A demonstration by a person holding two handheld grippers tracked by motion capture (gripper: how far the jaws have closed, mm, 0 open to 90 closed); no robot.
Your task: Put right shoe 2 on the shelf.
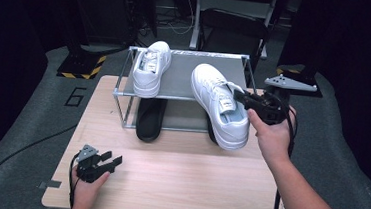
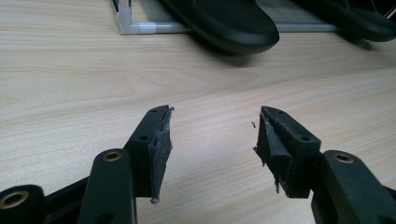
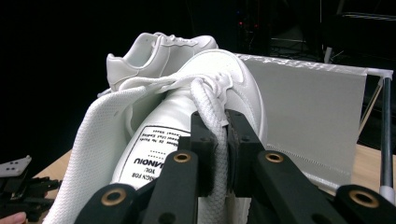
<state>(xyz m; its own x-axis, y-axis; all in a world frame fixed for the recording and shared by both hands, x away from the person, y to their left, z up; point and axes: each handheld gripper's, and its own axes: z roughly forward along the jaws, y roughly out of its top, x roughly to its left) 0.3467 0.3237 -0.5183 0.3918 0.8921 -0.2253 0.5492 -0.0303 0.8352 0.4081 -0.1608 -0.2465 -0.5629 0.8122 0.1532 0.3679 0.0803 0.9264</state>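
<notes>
Right gripper [image 3: 218,154] clamped on lace and tongue edge of white shoe [image 1: 221,107], carried tilted, toe over top shelf of rack [image 1: 126,69], heel hanging off the front edge toward the hand. Risk judged: thin hold on soft lace, so possible slip or swing, shoe dropping onto black shoe [image 1: 150,119] below, or knocking second white shoe [image 1: 151,67] farther along the shelf. Left gripper [image 1: 111,161] open, idle on table [image 1: 192,180], well apart, no support available.
</notes>
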